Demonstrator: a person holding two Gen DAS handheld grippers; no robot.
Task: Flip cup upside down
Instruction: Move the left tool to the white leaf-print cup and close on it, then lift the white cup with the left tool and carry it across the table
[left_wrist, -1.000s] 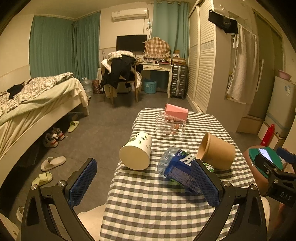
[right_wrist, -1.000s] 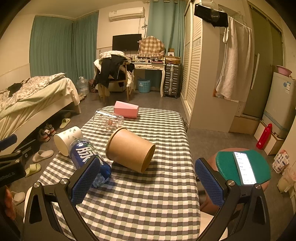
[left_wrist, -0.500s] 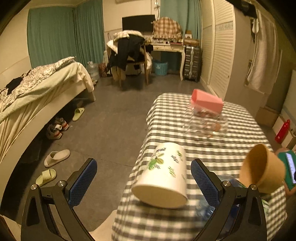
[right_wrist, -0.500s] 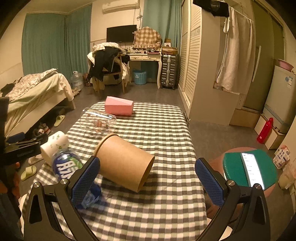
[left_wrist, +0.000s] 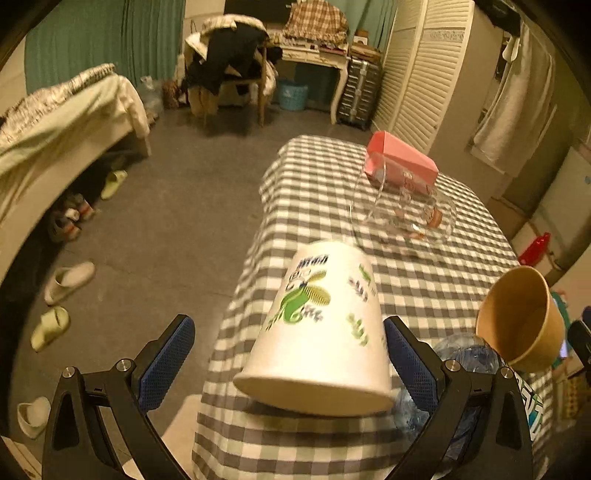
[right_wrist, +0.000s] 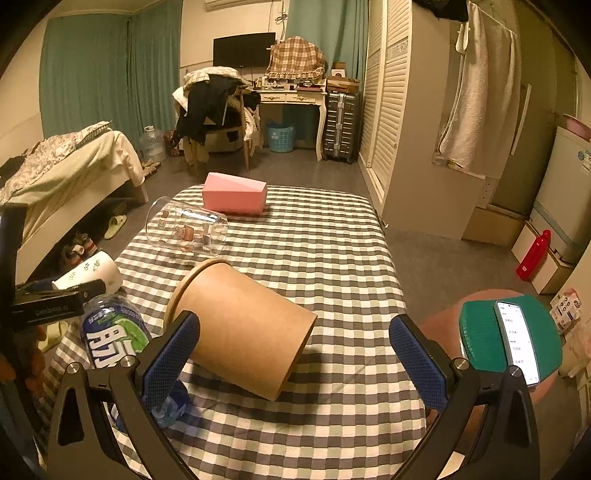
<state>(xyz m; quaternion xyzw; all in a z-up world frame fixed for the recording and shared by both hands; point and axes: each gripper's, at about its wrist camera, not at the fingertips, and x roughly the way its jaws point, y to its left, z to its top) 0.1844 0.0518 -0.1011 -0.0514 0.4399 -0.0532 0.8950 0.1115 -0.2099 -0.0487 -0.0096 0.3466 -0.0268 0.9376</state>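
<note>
A white paper cup (left_wrist: 325, 325) with green leaf prints lies on its side at the left edge of the checked table (left_wrist: 332, 177), its base toward me. My left gripper (left_wrist: 291, 354) is open, its blue pads on either side of the cup's base end, not touching. In the right wrist view the white cup (right_wrist: 92, 275) shows at far left. A brown paper cup (right_wrist: 243, 332) lies on its side in front of my right gripper (right_wrist: 295, 354), which is open and empty. The brown cup (left_wrist: 521, 314) also shows in the left wrist view.
A plastic water bottle (right_wrist: 114, 332) lies between the two cups. A clear glass mug (right_wrist: 184, 232) lies on its side farther back, with a pink box (right_wrist: 234, 194) behind it. A phone on a green pad (right_wrist: 513, 339) sits on a stool at right. Floor drops off left of the table.
My left gripper moved forward and down to the white cup, which now sits between its open fingers. My right gripper moved closer to the brown cup. Both stayed open.
</note>
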